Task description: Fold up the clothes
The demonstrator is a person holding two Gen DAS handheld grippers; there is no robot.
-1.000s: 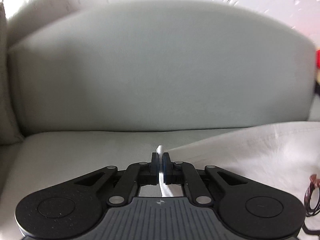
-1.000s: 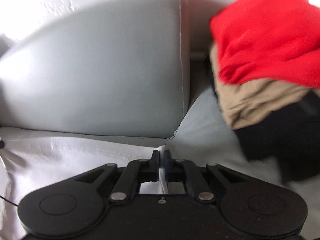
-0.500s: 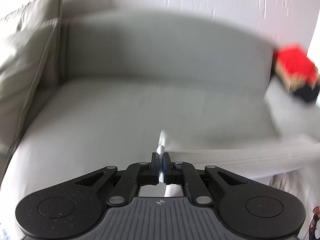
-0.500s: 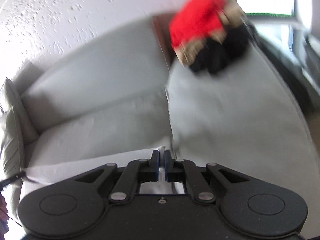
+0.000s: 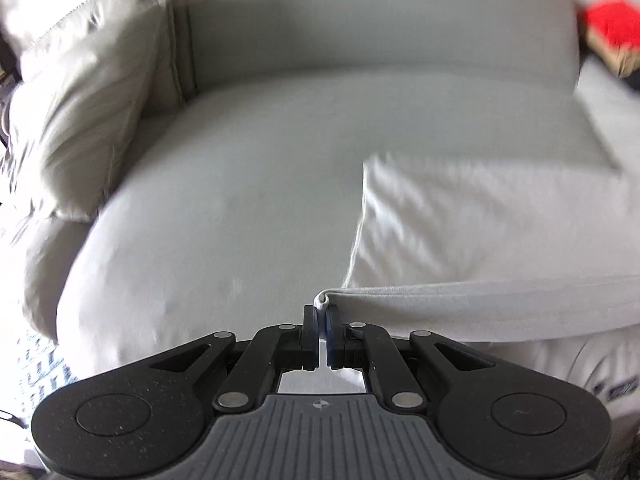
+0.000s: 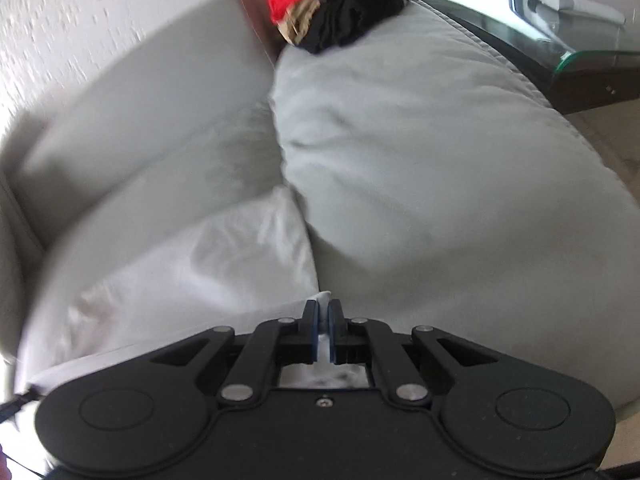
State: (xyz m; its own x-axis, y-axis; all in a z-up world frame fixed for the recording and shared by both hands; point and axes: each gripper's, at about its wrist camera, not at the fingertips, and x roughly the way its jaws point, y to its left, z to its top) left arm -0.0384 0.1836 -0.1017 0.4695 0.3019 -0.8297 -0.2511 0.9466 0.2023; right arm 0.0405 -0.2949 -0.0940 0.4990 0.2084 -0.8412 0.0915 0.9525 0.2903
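1. The left gripper (image 5: 321,316) had its fingers closed on one corner of a white garment (image 5: 480,216), and the hem ran tight from there to the right.
2. The right gripper (image 6: 323,312) had its fingers closed on another corner of the same white garment (image 6: 192,264).
3. The far part of the garment lay flat on the seat of a grey sofa (image 5: 248,184); the near edge was held up between the two grippers.
4. A heap of red, tan and black clothes (image 6: 332,4) sat at the far right, on the sofa's arm.
5. My judgement: one fold was in progress. The held edge was not yet laid down, so this garment was not finished, and the heap looked unfolded, so much work seemed left.
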